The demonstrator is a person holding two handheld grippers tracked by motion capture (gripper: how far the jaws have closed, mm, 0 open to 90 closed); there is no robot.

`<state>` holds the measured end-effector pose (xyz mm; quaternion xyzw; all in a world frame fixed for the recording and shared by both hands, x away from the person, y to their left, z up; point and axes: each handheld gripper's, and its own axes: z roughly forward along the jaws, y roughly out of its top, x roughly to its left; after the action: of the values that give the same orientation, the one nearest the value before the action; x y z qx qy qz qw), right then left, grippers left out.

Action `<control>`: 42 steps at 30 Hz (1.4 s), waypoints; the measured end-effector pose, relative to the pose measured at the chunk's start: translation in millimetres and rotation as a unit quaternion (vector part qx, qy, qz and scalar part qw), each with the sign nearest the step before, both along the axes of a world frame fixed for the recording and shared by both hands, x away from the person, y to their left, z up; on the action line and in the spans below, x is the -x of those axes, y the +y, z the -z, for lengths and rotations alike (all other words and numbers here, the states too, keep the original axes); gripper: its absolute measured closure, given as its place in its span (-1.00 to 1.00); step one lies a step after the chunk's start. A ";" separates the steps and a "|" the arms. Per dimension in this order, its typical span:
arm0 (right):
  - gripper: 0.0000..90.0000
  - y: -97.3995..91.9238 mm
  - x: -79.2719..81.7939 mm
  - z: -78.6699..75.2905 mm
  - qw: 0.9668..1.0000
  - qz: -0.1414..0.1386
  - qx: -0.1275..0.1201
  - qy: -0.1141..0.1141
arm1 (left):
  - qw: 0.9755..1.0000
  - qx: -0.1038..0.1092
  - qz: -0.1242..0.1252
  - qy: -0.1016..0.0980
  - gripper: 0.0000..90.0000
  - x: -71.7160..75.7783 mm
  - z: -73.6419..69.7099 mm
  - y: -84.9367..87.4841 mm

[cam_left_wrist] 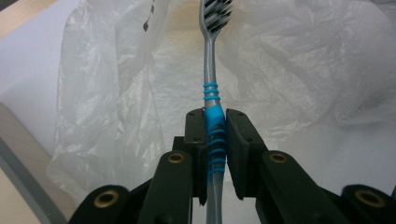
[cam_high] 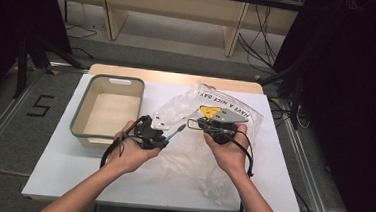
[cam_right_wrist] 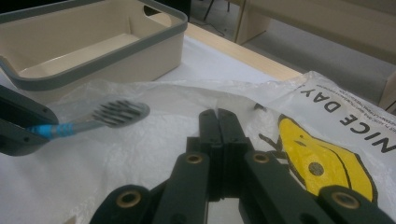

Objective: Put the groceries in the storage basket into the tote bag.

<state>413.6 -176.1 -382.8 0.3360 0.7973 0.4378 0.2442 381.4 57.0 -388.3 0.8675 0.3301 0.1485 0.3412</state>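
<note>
A grey toothbrush with a blue ribbed grip sticks out from my left gripper, which is shut on its handle. Its bristle head points at the clear plastic bag with a yellow smiley and black lettering. My right gripper has its jaws pressed together over the bag's crumpled film, apparently pinching a layer of it. In the high view the left gripper and the right gripper face each other at mid-table, the toothbrush between them.
A beige bin with a grey rim stands at the back left of the white table; the same bin sits just beyond the toothbrush in the right gripper view. Wooden furniture and cables lie on the floor behind.
</note>
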 end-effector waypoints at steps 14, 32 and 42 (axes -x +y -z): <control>1.00 2.1 2.2 -1.3 1.000 -0.003 -0.001 -0.003 | 1.000 -0.005 -0.006 0.023 0.75 -12.7 12.5 -12.9; 1.00 4.4 3.4 -2.2 1.000 -0.008 -0.002 -0.008 | 0.999 -0.014 -0.010 0.036 0.75 -18.3 13.1 -36.9; 1.00 5.6 4.5 -3.1 1.000 -0.013 -0.005 -0.008 | 0.999 -0.021 -0.015 0.039 0.75 -26.7 20.3 -48.0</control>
<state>409.2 -170.5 -379.7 0.3236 0.7972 0.4479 0.2433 408.1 9.0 -408.6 0.8745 0.3532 0.1261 0.3077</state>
